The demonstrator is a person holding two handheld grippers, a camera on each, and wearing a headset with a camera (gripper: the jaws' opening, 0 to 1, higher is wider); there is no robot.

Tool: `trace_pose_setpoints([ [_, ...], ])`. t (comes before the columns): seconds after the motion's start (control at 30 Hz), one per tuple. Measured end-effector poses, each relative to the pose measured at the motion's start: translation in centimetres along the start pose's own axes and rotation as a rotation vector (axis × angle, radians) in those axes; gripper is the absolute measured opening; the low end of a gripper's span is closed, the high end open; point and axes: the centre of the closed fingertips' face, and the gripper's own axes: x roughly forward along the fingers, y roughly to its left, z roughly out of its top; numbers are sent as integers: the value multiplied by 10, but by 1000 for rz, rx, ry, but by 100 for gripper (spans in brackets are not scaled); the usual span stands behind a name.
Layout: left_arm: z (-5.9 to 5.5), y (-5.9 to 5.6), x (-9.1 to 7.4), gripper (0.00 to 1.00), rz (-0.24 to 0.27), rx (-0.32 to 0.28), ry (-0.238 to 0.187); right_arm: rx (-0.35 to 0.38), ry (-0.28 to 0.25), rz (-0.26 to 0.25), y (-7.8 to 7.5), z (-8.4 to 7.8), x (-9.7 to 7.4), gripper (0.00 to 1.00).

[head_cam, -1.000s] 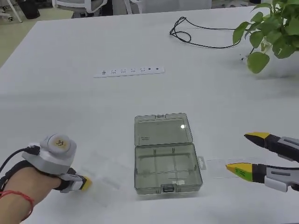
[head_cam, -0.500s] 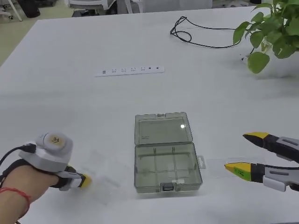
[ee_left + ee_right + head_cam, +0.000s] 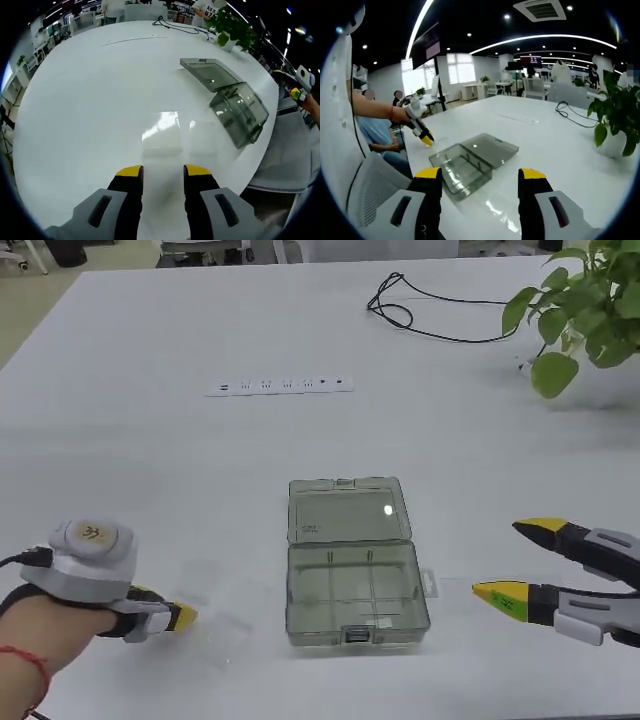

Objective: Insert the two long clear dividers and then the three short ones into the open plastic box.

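Note:
The grey clear plastic box (image 3: 358, 592) lies open at the table's middle front, its lid (image 3: 348, 510) laid flat behind it; faint partition lines cross its inside. Flat clear dividers (image 3: 228, 602) lie on the table left of the box, just ahead of my left gripper (image 3: 165, 606), which is open and holds nothing. In the left gripper view those dividers (image 3: 162, 131) lie in front of the left gripper (image 3: 163, 172), with the box (image 3: 239, 112) to the right. Another clear piece (image 3: 455, 590) lies right of the box, near my open right gripper (image 3: 518, 560). The right gripper (image 3: 481, 174) faces the box (image 3: 462, 167).
A white power strip (image 3: 279, 386) lies mid-table, a black cable (image 3: 420, 315) is coiled at the back, and a potted plant (image 3: 580, 310) stands at the back right. The table's front edge runs close below both grippers. A grey chair (image 3: 375, 195) stands beside the table.
My left hand has drifted slightly left while its tips stay by the clear dividers. The right gripper has hardly moved. The head view has shifted a little.

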Motion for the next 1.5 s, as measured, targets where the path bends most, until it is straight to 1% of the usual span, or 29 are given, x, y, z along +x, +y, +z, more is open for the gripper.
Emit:
trace_pose_setpoints([
  [0.07,3,-4,-2,30,-15,-21,-26,0,-3,1,2,3,1,61],
  [0.17,7,-9,-5,30,-28,-30,-52,10,-11,-1,5,8,2,59],
  [0.2,11,-12,-7,30,-39,-41,-74,18,-12,-4,6,11,3,57],
  [0.23,13,-14,-8,30,-45,-50,-86,19,-15,-7,6,12,4,56],
  [0.33,21,-25,-12,30,-80,-75,-137,41,-30,-9,11,20,7,55],
  [0.43,29,-35,-17,30,-107,-101,-187,54,-28,-13,15,24,11,52],
  [0.47,35,-41,-20,30,-126,-113,-216,64,-30,-14,17,26,14,51],
  [0.5,37,-44,-22,30,-135,-120,-227,75,-19,-21,18,26,15,50],
  [0.53,39,-48,-24,30,-142,-120,-236,72,-21,-19,20,28,16,49],
  [0.6,47,-58,-28,30,-167,-114,-273,74,-24,-19,24,32,20,48],
  [0.67,53,-69,-32,30,-192,-118,-296,77,-19,-19,29,36,24,47],
  [0.73,63,-79,-36,30,-217,-131,-338,83,-23,-12,34,41,27,46],
  [0.8,70,-91,-40,30,-251,-139,-368,99,-24,-3,39,47,31,45],
  [0.83,73,-95,-41,30,-255,-138,-377,97,-25,-3,41,49,32,45],
  [0.9,81,-107,-44,30,-283,-133,-409,101,-26,-2,44,54,36,45],
  [0.93,85,-114,-46,30,-302,-143,-428,120,-24,1,46,57,38,44],
  [1.0,88,-126,-47,30,-326,-135,-441,146,-29,-2,49,61,42,41],
  [1.03,89,-128,-47,30,-329,-134,-444,155,-28,-8,49,62,43,40],
  [1.1,92,-139,-46,30,-352,-131,-454,175,-18,-10,52,62,47,37],
  [1.17,94,-145,-45,30,-366,-130,-463,192,-12,-7,57,63,52,34],
  [1.2,95,-151,-45,30,-375,-125,-466,195,-9,-8,59,63,54,33],
  [1.27,97,-155,-45,30,-383,-119,-475,213,3,-3,64,62,58,31],
  [1.3,98,-160,-44,30,-392,-114,-478,218,5,-3,66,63,61,31],
  [1.47,103,-174,-46,30,-401,-87,-493,261,20,-3,72,60,68,27],
  [1.5,104,-177,-46,30,-400,-71,-497,264,23,-2,72,59,70,26],
])
